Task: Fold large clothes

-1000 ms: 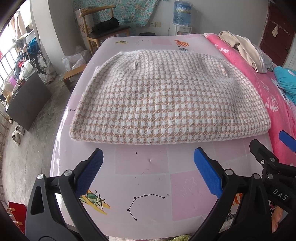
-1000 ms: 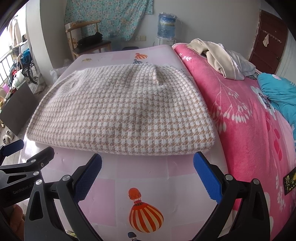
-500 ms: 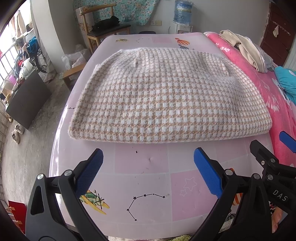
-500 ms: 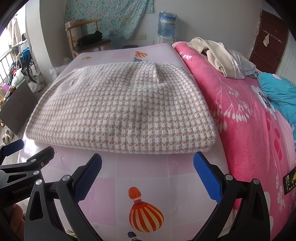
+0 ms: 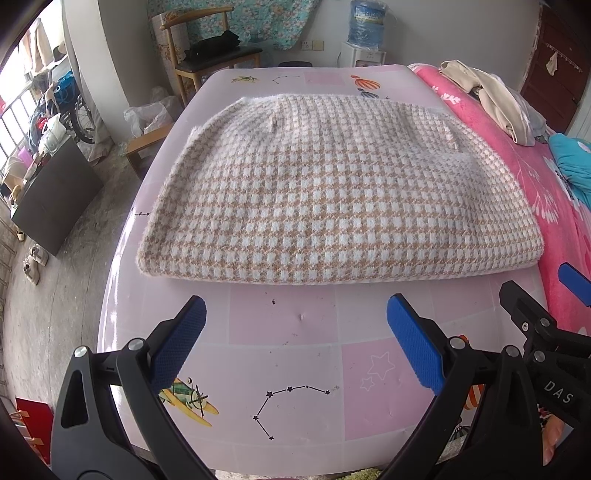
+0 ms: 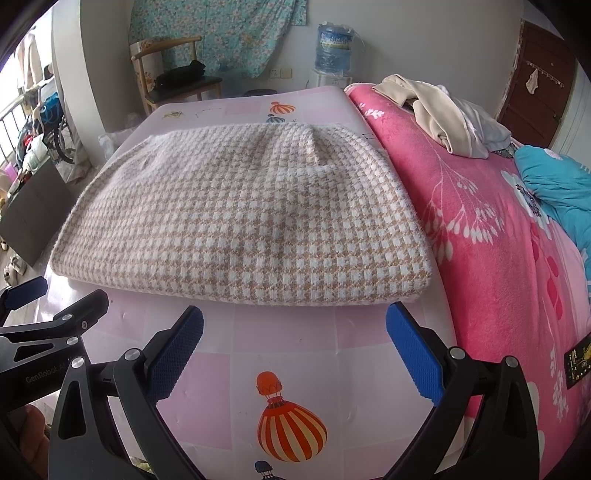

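Note:
A tan-and-white houndstooth knit garment (image 5: 332, 192) (image 6: 240, 218) lies folded flat on a pink mat (image 5: 295, 369) (image 6: 295, 350) printed with balloons and constellations. My left gripper (image 5: 295, 317) hovers open just short of the garment's near folded edge, toward its left half, holding nothing. My right gripper (image 6: 295, 325) is open too, in front of the near edge by its right corner, also with nothing between its pads. Each gripper shows at the side of the other's view.
A pink fleece blanket (image 6: 498, 240) borders the mat on the right, with beige clothes (image 6: 436, 107) and a teal cloth (image 6: 554, 181) piled on it. At the far left stand a wooden chair (image 5: 207, 62) and a dark box (image 5: 51, 199); a water bottle (image 5: 365, 26) stands behind.
Both grippers have drifted slightly back and up from the garment, which now sits a little farther off in both views. The garment has not moved and the jaws stay open.

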The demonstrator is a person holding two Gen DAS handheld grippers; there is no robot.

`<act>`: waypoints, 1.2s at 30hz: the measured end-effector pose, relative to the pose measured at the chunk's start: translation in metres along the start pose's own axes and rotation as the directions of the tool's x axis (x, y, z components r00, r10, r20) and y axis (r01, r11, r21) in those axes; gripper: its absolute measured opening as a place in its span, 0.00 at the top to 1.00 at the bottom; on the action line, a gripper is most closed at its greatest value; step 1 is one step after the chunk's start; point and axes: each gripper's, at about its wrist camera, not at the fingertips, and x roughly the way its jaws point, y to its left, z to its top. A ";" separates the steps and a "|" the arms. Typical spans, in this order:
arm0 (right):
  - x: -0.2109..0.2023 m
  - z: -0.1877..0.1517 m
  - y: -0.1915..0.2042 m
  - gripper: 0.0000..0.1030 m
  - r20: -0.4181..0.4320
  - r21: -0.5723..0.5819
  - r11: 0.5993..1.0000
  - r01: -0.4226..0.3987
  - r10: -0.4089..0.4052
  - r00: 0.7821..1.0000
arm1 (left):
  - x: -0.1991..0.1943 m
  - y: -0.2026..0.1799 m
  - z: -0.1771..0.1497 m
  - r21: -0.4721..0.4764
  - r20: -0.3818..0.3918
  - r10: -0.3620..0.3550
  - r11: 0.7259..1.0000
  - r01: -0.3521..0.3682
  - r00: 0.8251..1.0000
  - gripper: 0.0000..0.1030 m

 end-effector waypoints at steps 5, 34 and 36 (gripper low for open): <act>0.000 -0.001 -0.001 0.06 -0.003 -0.001 1.000 0.000 0.000 1.000 | 0.000 0.000 0.000 0.000 0.000 -0.001 1.000 0.001 1.000 0.08; 0.000 -0.001 0.001 0.06 -0.010 -0.014 1.000 0.001 -0.001 1.000 | 0.001 0.001 0.000 0.001 0.000 -0.001 1.000 0.001 1.000 0.08; 0.000 -0.001 0.001 0.06 -0.010 -0.015 1.000 0.002 -0.002 1.000 | 0.001 0.001 0.000 0.000 0.000 -0.002 1.000 0.002 1.000 0.08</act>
